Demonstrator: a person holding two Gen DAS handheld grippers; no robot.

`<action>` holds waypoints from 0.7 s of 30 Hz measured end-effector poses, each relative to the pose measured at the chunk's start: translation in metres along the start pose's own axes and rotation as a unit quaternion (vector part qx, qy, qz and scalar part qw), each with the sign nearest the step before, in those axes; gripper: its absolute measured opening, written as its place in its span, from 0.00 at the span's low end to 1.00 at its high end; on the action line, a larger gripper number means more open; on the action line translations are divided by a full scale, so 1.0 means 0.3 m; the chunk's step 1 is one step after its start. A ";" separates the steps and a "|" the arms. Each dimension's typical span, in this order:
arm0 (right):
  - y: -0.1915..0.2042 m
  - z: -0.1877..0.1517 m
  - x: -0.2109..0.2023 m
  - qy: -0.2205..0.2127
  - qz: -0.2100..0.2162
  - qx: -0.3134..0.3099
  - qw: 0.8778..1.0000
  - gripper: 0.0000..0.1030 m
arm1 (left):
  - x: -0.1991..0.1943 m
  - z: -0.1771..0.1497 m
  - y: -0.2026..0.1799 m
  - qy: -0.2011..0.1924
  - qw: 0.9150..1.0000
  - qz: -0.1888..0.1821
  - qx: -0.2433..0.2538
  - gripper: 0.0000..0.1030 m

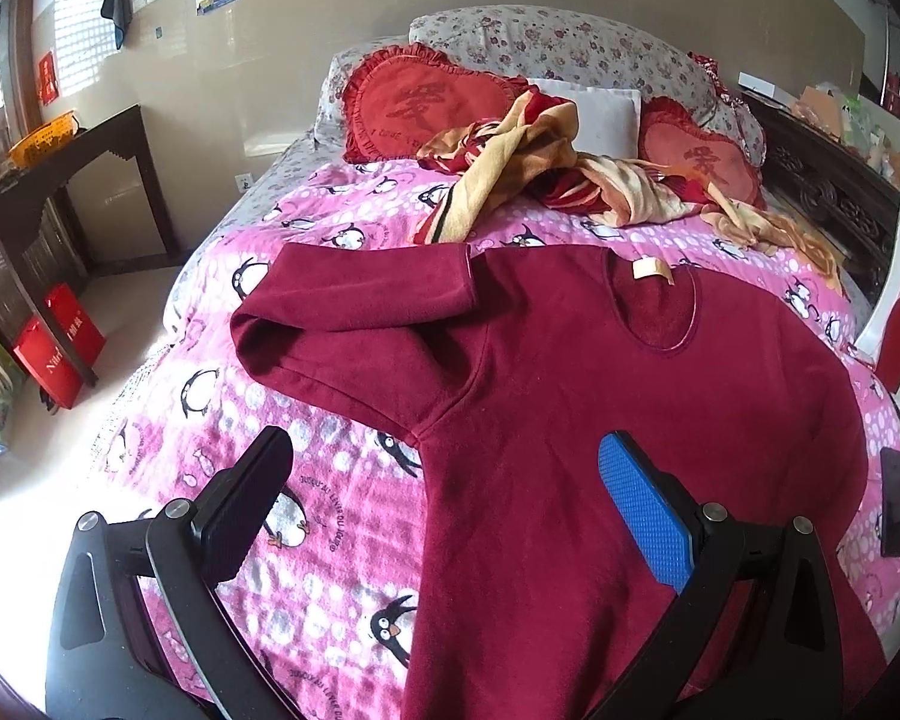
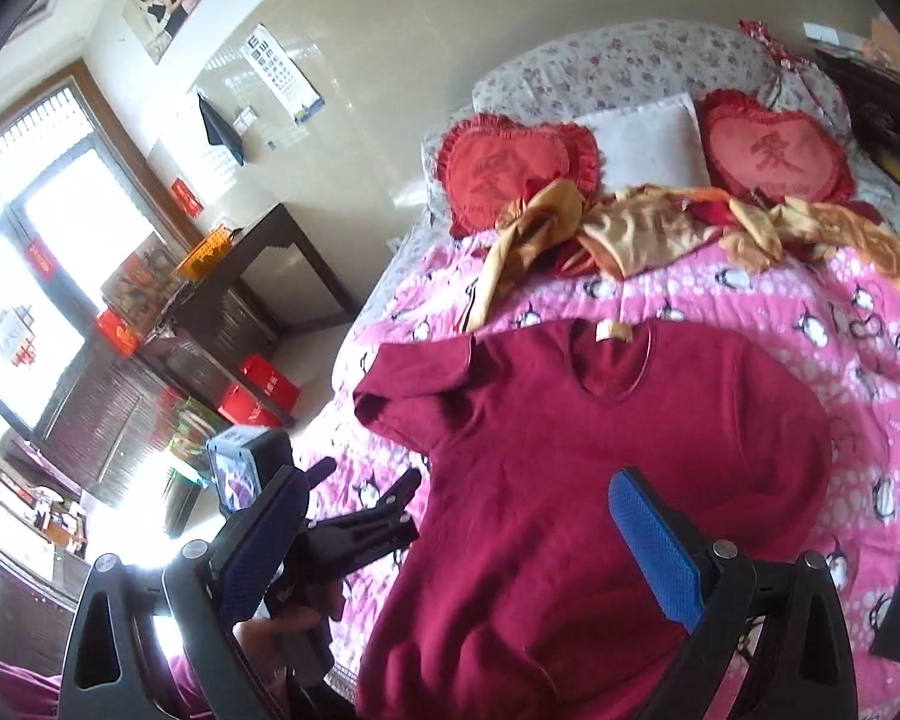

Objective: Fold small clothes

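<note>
A dark red long-sleeved top (image 1: 570,420) lies flat on the pink penguin bedspread (image 1: 330,540), neck away from me, its left sleeve folded back across the chest. It also shows in the right wrist view (image 2: 570,480). My left gripper (image 1: 444,480) is open and empty, hovering over the top's left side near the armpit. My right gripper (image 2: 456,516) is open and empty above the top's lower left part. The left gripper (image 2: 366,498) shows in the right wrist view, beside the garment's left edge.
A yellow and red blanket (image 1: 540,168) lies crumpled behind the top. Two red heart cushions (image 1: 420,102) and a white pillow (image 1: 606,114) sit at the head. A dark phone (image 1: 894,498) lies at the right edge. A dark table (image 1: 90,180) and red bags (image 1: 60,348) stand left of the bed.
</note>
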State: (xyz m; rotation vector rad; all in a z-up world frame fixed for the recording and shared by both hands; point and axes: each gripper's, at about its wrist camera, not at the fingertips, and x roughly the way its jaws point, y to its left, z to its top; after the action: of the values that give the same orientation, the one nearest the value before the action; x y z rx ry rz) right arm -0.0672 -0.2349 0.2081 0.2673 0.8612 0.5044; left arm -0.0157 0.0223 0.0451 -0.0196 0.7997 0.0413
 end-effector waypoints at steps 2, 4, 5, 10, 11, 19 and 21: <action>0.007 0.020 0.006 0.000 -0.001 0.007 1.000 0.97 | 0.001 0.008 0.005 0.000 1.000 0.003 0.000 1.00; 0.012 0.047 0.005 0.009 0.015 0.026 1.000 0.96 | -0.002 0.017 0.006 -0.004 1.000 0.006 0.003 1.00; 0.015 0.064 -0.003 0.010 0.028 0.035 0.999 0.96 | -0.007 0.021 0.006 -0.010 1.000 0.009 0.007 1.00; 0.082 0.153 -0.079 -0.015 0.065 0.033 0.997 0.97 | -0.005 0.043 0.014 -0.010 1.000 -0.002 -0.006 1.00; 0.097 0.167 -0.087 -0.018 0.059 0.026 0.998 0.97 | -0.004 0.046 0.013 -0.009 1.000 -0.003 -0.006 1.00; 0.131 0.160 0.022 -0.024 -0.033 -0.031 0.999 0.97 | 0.001 0.058 0.013 -0.010 1.000 -0.007 -0.009 1.00; 0.119 0.119 0.099 -0.016 -0.088 -0.055 0.994 0.97 | 0.000 0.056 0.015 -0.013 1.000 -0.007 -0.009 1.00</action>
State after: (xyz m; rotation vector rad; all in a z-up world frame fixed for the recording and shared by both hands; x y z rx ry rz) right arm -0.0346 -0.1897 0.2262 0.0961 0.8134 0.3799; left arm -0.0040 0.0273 0.0567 -0.0407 0.7733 0.0360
